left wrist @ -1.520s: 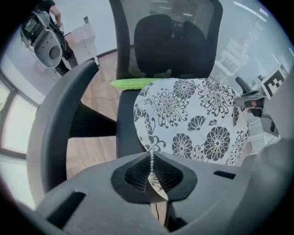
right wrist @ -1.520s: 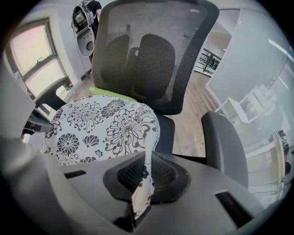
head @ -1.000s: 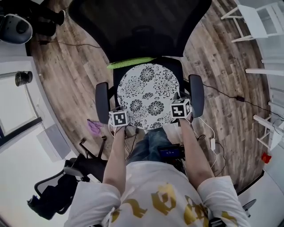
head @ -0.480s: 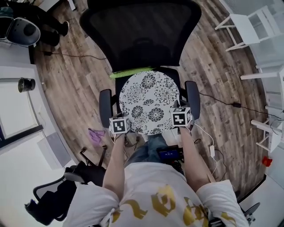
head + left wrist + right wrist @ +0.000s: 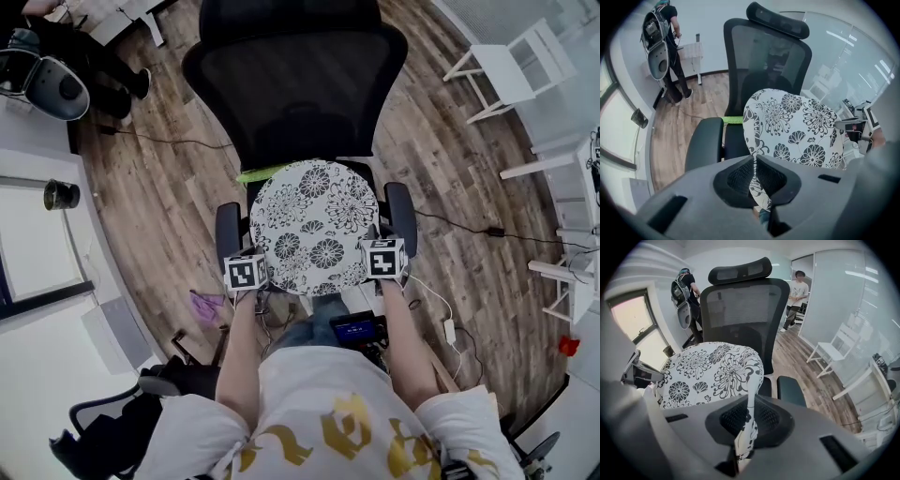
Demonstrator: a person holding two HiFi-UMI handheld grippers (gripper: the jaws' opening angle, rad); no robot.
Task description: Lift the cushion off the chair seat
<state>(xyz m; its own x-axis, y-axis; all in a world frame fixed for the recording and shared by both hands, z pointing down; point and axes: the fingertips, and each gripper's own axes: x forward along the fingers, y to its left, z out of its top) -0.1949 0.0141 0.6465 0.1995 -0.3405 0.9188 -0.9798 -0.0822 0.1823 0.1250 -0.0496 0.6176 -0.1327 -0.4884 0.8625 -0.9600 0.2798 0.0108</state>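
My left gripper and right gripper are each clamped on the cushion's near edge, and it tilts over the chair seat. Each grip is only a thin pinch of edge. Uneven pulling could slip it free, or the far edge could snag the backrest.

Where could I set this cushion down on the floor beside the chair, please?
Bare floor lies left of the chair, between its armrest and the white surface. Another bare patch runs from the backrest to the white chair. Crowded: a cable crosses right of the chair, and cords and a purple scrap lie near the person.
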